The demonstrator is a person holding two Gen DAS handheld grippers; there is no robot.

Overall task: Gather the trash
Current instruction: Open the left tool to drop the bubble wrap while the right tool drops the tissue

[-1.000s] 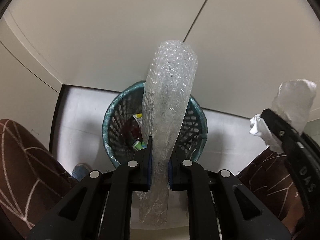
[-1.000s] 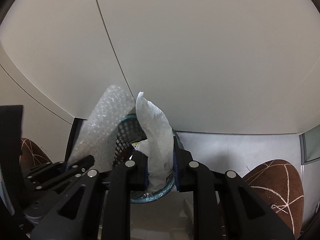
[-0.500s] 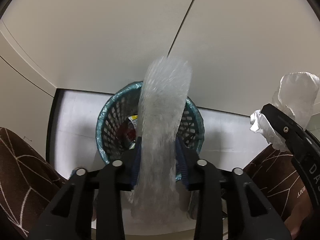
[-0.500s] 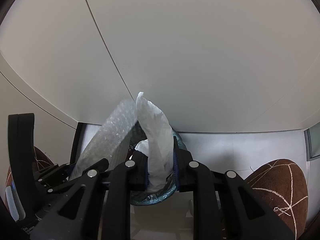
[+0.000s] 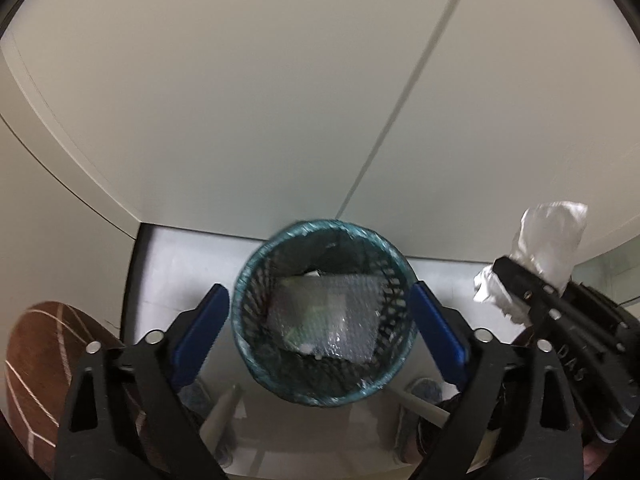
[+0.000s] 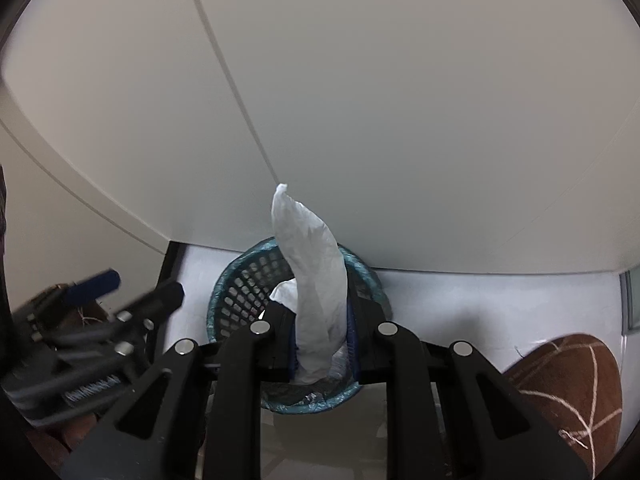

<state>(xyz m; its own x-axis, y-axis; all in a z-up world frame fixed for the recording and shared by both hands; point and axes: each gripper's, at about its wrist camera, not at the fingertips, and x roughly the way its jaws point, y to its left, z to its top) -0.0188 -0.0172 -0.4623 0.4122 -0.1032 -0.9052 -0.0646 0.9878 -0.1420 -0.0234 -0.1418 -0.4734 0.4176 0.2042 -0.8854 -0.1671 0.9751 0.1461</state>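
Note:
A teal mesh trash basket (image 5: 256, 360) stands on the floor against a white wall. A sheet of bubble wrap (image 5: 332, 320) lies inside it on other trash. My left gripper (image 5: 320, 328) is open wide and empty above the basket, its blue pads on either side of the rim. My right gripper (image 6: 322, 340) is shut on a crumpled white plastic bag (image 6: 316, 272) and holds it upright over the basket (image 6: 236, 292). In the left wrist view the right gripper (image 5: 516, 276) and its bag (image 5: 548, 240) show at the right. The left gripper (image 6: 132, 292) shows blurred in the right wrist view.
White wall panels (image 5: 280, 100) rise right behind the basket. A dark strip (image 5: 130, 272) runs down the left by the floor. Brown patterned shapes sit at the lower left (image 5: 36, 360) and lower right (image 6: 568, 392). Blue-toed feet (image 5: 424, 392) show below the basket.
My left gripper has opened and the bubble wrap has dropped into the basket. My right gripper still holds the white bag and has shifted over the basket.

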